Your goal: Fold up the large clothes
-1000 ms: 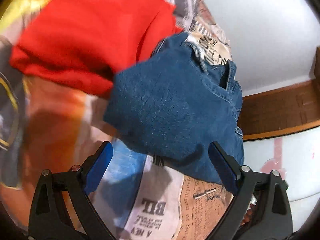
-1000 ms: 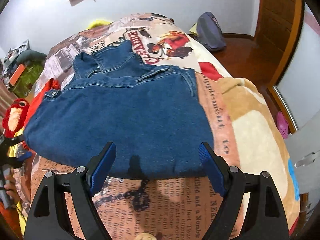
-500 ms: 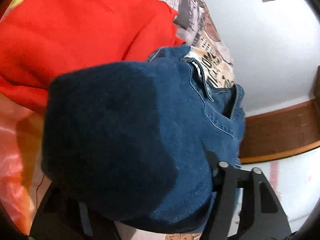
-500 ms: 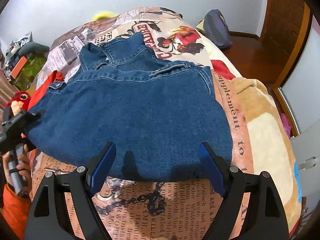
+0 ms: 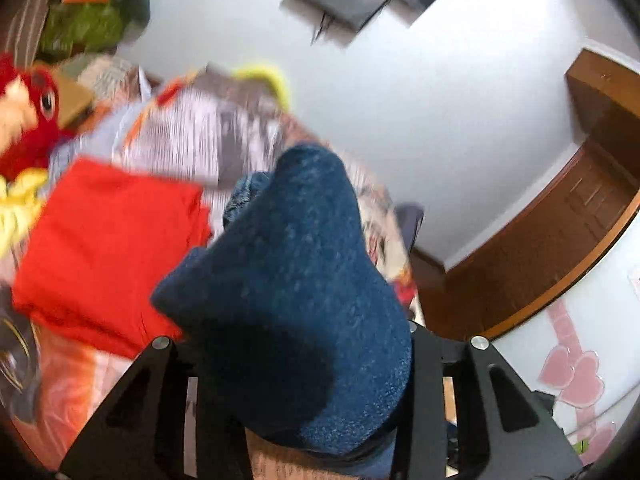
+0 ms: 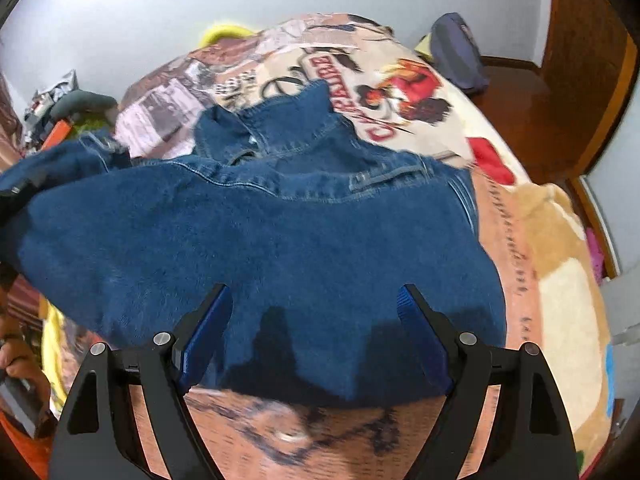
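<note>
On the bed (image 6: 560, 280), seen from the right wrist, a denim jacket (image 6: 280, 240) lies spread over the printed blanket, collar toward 12 o'clock and hem toward 6. The right gripper (image 6: 312, 336) hovers over the hem with its 2 blue pads (image 6: 204, 336) wide apart and released, touching no cloth that I can see. At 9 o'clock the jacket's left edge lifts off the bed toward a dark blurred shape, likely the other tool. A hand (image 6: 16, 360) shows at 8 o'clock.

From the left wrist, the left gripper (image 5: 304, 392) has just been closing, and a thick bunch of the jacket (image 5: 288, 280) sits between its jaws, rising toward 12 o'clock; it appears to be grasping the denim, though the pads are hidden. A folded red garment (image 5: 108, 248) lies at 9 o'clock, a red plush toy (image 5: 28, 120) at 10.

Risks, as I judge them: with only 1 corner gripped and the hem unheld, the heavy denim could drag or skew, giving a crooked fold. The bunched grip could slip. The swing could also brush the red garment.
</note>
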Tool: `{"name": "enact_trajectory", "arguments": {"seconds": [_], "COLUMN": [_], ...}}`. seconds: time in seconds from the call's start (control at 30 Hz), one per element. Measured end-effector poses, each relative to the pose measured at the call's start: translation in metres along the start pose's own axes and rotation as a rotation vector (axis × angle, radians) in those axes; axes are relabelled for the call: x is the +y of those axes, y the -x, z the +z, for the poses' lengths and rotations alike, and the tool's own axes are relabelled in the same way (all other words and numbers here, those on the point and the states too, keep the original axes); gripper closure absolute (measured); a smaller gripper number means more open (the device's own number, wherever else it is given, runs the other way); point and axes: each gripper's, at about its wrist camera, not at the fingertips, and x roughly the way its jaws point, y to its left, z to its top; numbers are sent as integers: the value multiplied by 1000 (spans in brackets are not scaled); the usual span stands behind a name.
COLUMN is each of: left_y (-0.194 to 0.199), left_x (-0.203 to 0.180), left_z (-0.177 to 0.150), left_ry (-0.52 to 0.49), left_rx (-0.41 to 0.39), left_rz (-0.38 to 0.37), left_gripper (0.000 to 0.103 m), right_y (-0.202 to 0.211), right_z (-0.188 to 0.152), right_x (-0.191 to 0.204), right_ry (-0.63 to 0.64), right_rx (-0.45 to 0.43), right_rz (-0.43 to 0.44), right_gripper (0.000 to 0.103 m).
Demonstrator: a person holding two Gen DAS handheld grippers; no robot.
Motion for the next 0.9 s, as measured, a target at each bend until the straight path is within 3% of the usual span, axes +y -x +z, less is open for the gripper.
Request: {"name": "enact_trajectory", "arguments": {"seconds": [0.07,0.2,0.37,0.47,0.57,0.7,0.9], "left_y": [22,49,43,30,28,18,-7], "left_x": [-7,-9,6,16,22,9,-76], "left_z": [12,23,21,14,1,-1,-30], "left_ry": [-58,-172,-216,-230,-248,-281,-482], "left_rx": [-85,-161,-144,-93,-66,-57,-32], "left_rz": [24,84,185,218,244,242,123], "left_gripper": [67,67,67,67,66,67,67], "right_y": [-3,-16,-54,-89,-99,-82,-24], "right_z": [8,12,-6,-28,-35,-35,-36], "right_x": [19,62,127,148,150,135,55], "right_ry": [14,69,180,217,242,299,189], "right_rx": [0,11,93,160,174,178,30], "right_rz": [27,98,210,200,180,165,90], "right_gripper": [21,21,21,21,19,19,19]}}
